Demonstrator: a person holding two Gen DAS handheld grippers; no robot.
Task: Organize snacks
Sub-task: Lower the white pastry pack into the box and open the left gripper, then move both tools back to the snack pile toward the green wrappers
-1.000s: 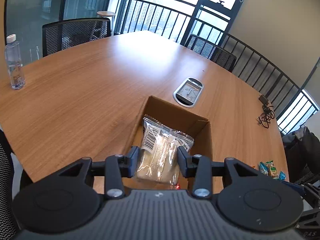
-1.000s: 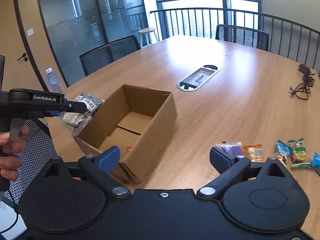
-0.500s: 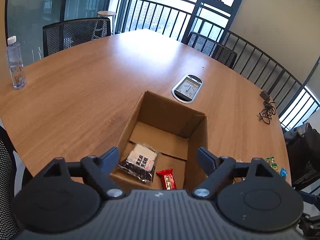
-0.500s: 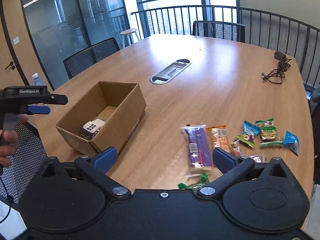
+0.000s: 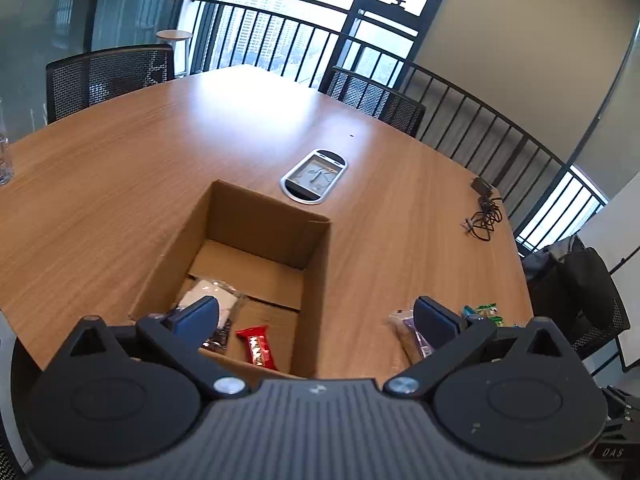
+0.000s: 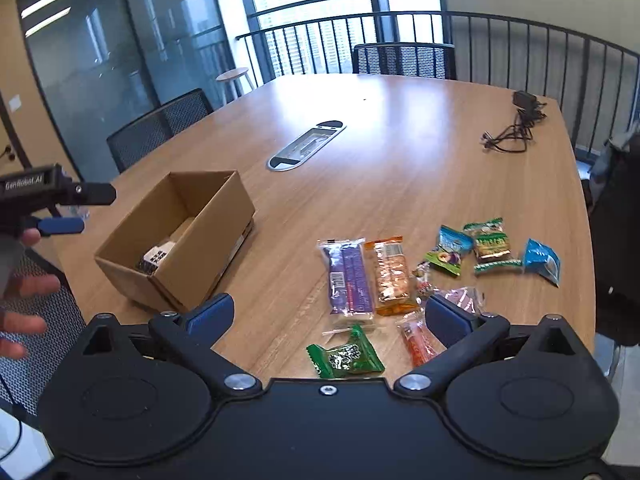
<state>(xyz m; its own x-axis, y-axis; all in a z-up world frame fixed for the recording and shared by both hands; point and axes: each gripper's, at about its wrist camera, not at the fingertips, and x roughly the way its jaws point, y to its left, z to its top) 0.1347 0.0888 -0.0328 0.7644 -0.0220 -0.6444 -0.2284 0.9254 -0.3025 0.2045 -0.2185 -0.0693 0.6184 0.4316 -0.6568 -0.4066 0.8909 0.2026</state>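
Below the left gripper (image 5: 316, 320), whose jaws are opening with nothing held, a cardboard box (image 5: 316, 280) is seen; a clear packet (image 5: 230, 300) and a red bar (image 5: 258, 350) are lying inside. Ahead of the right gripper (image 6: 328, 318), spread wide and empty, loose snacks are scattered on the table (image 6: 400, 168): a purple pack (image 6: 350, 278), an orange pack (image 6: 392, 278), a green pack (image 6: 346, 358).
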